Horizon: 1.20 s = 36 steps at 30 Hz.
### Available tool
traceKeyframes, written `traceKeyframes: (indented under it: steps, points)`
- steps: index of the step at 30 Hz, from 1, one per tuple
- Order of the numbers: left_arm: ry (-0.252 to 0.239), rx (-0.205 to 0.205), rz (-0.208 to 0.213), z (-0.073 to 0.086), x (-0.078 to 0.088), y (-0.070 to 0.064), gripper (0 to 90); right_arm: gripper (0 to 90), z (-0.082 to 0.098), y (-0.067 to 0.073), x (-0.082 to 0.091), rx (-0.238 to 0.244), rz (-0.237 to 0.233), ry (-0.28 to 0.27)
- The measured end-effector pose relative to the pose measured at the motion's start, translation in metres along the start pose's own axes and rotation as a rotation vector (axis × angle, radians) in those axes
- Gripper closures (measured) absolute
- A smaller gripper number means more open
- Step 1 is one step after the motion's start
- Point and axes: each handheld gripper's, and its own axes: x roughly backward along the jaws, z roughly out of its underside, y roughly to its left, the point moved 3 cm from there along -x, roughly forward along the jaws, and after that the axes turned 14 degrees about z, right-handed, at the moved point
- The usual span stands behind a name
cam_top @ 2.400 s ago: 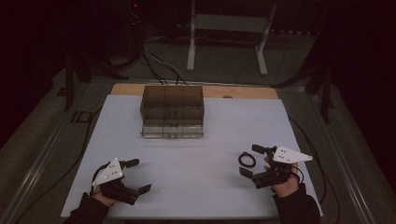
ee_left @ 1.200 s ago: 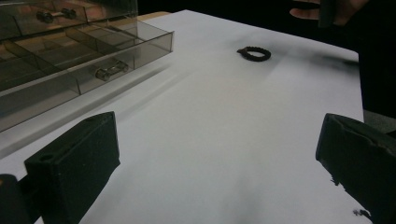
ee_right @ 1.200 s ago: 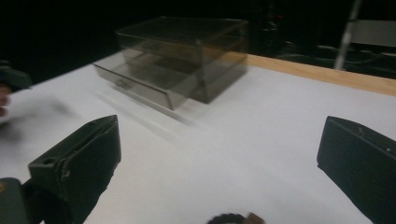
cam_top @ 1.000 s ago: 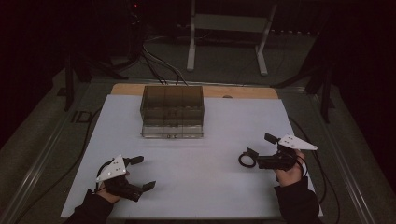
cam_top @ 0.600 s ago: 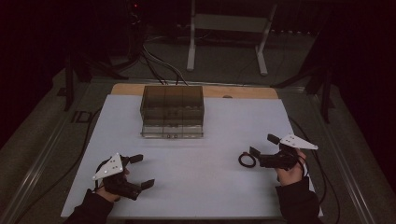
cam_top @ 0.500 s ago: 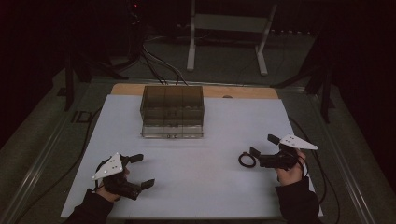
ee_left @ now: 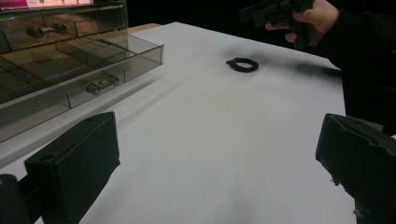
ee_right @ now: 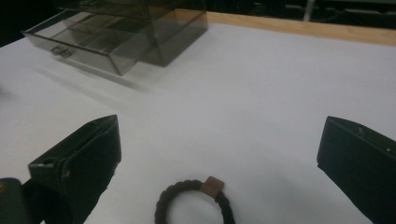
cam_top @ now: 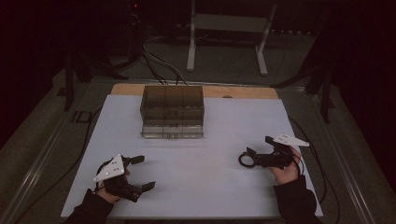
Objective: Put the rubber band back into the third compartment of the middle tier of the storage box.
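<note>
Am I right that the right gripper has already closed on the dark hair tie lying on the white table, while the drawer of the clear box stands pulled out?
Not quite: the right gripper is open, not closed on the hair tie. The right gripper view shows both jaws spread wide, with the tie lying free on the white table between them. The rest holds: the drawer of the clear box is pulled out.

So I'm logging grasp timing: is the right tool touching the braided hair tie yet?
Apart. The right gripper view shows the hair tie lying on the white table, clear of the open right tool.
</note>
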Motion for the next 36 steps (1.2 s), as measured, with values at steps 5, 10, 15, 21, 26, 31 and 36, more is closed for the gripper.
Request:
traceKeyframes:
  steps: [5, 10, 15, 21, 26, 31, 36]
  points:
    - [0.006, -0.001, -0.005, 0.001, 0.000, 0.002, 0.3, 3.6, 0.003, 0.000, -0.005, 0.005, 0.009, 0.029]
    - [0.003, -0.001, -0.002, 0.000, -0.002, 0.001, 0.3, 9.5, 0.009, -0.004, -0.007, -0.015, 0.029, 0.059]
    - [-0.001, 0.000, -0.006, 0.001, 0.000, 0.001, 0.3, 17.4, 0.015, -0.003, -0.013, -0.015, 0.033, 0.119]
    - [0.004, 0.005, -0.003, 0.003, 0.000, 0.001, 0.3, 31.9, 0.019, -0.001, -0.015, 0.014, 0.039, 0.160]
    - [0.002, 0.006, -0.008, 0.003, 0.001, 0.002, 0.3, 43.6, 0.022, -0.001, -0.019, 0.030, 0.045, 0.196]
    - [0.003, 0.009, -0.010, 0.003, 0.002, 0.001, 0.3, 54.9, 0.025, 0.000, -0.022, 0.059, 0.049, 0.220]
    - [-0.002, 0.014, -0.012, 0.004, 0.004, 0.001, 0.3, 63.9, 0.026, 0.002, -0.024, 0.115, 0.077, 0.252]
